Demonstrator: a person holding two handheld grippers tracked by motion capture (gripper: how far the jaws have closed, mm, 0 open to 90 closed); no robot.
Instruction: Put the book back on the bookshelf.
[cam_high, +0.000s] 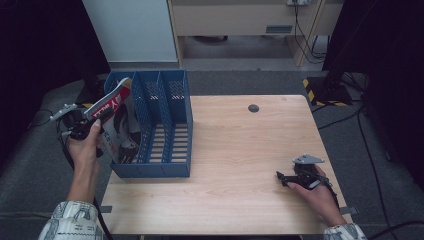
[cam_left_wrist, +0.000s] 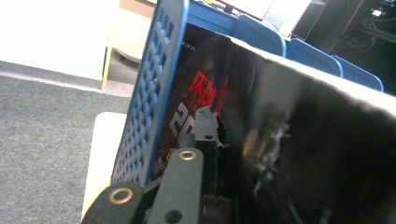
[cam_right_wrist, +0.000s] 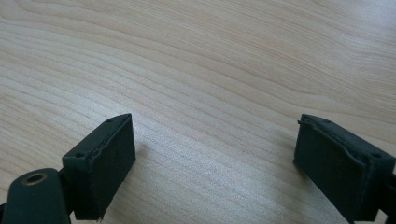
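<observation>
A blue slotted file rack stands on the left part of the wooden table. A magazine with a dark cover and red lettering leans in the rack's leftmost slot, its top sticking out to the left. My left gripper is shut on the magazine's upper edge. In the left gripper view the magazine lies against the rack's perforated side wall, and my left gripper pinches the cover. My right gripper rests on the table at the front right, open; in the right gripper view my right gripper has only bare wood between its jaws.
A round cable hole sits near the table's far edge. The rack's two right slots hold nothing. Grey carpet lies left of the table, and a black-and-yellow striped base stands past its far right corner.
</observation>
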